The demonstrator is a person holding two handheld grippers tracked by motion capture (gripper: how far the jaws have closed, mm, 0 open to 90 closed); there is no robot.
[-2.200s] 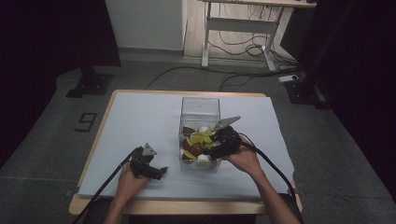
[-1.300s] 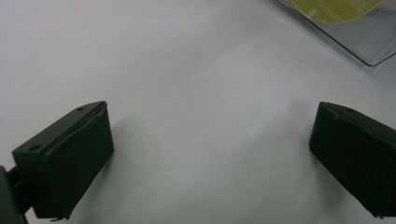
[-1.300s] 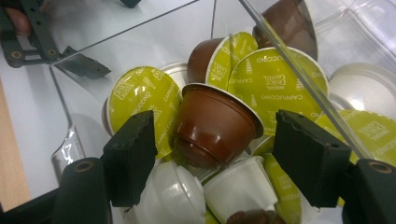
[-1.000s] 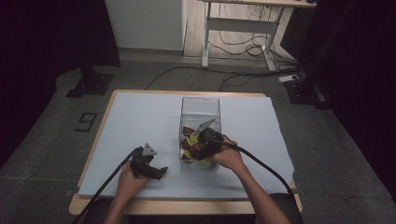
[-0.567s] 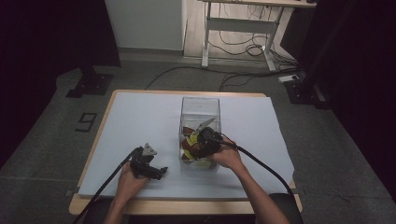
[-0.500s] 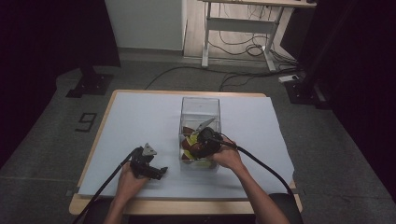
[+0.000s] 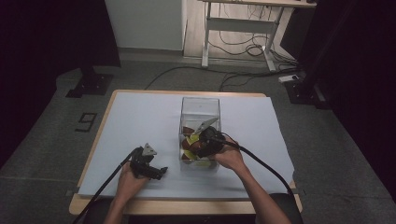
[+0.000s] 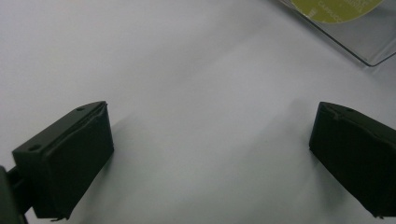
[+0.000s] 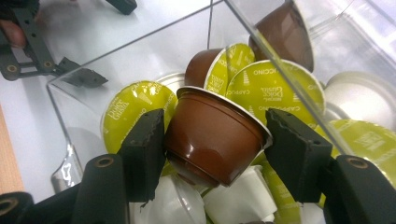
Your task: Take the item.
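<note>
wooden table (image 7: 88, 201) has a big white sheet (image 7: 140, 121) covering most of it, clear plastic box (image 7: 200, 108) sitting right on the sheet.

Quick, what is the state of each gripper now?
Left gripper: open, holding nothing, over the white table cover.
Right gripper: around the brown plastic coffee capsule; firm grip cannot be told.

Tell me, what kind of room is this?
Probably a lab or recording studio, not a kitchen: dark curtains surround one table, cables trail over the floor, and a clear box of coffee capsules stands on it.
</note>
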